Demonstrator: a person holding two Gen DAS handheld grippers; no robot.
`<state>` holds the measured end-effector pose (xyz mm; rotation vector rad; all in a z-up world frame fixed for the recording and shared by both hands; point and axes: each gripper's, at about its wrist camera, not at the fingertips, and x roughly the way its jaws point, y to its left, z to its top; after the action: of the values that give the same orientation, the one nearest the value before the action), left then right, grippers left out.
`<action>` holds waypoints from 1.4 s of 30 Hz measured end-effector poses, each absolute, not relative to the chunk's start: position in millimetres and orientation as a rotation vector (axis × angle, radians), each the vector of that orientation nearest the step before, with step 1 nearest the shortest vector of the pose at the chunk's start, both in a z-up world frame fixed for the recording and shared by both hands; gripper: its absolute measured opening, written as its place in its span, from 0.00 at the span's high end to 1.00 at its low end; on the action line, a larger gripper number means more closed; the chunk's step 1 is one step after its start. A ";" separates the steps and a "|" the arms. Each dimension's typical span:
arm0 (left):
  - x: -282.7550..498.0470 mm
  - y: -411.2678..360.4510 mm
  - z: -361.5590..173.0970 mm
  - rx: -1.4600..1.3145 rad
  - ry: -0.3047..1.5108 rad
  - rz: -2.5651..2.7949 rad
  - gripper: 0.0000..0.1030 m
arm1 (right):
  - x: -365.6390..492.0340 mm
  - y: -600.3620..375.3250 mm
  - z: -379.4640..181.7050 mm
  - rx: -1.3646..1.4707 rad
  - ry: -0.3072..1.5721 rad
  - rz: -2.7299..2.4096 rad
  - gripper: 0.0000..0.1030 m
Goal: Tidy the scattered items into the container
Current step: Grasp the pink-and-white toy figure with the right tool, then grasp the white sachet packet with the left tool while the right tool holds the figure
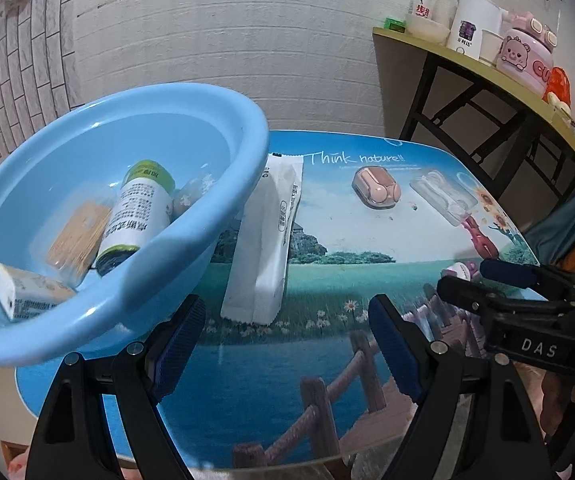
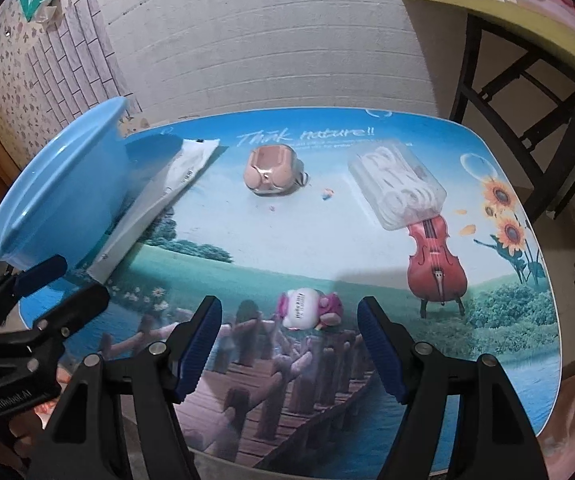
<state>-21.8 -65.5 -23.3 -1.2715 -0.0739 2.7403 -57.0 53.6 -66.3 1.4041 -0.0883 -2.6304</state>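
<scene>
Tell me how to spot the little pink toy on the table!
Find the picture table with its painted wooden bridge. The toy lies at the bridge's far end, nearest the right hand-held gripper. It alone has a white belly and bright pink ends; the others are clear boxes and a white packet.

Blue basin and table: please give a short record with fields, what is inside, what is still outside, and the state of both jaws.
container: blue basin, at the table's left
inside: green-capped bottle, small box, flat tan packet
outside: white pouch, pink case, clear box, pink-white toy
left gripper: jaws open, empty
right gripper: jaws open, toy just ahead
</scene>
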 end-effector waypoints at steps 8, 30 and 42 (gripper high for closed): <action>-38.6 -56.6 -32.5 -1.287 -0.066 2.735 0.20 | -61.0 59.3 -74.7 1.403 -0.098 -2.642 0.34; -56.2 -34.6 -50.4 -1.331 -0.004 2.767 0.21 | -57.2 48.4 -79.9 1.345 0.007 -2.688 0.64; -42.6 -37.3 -47.5 -1.284 -0.004 2.741 0.64 | -54.2 71.5 -77.9 1.363 -0.070 -2.712 0.64</action>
<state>-42.6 -37.3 -47.5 -1.2841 -0.0044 2.7407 -54.2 71.5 -77.9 1.3625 -0.0698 -2.7117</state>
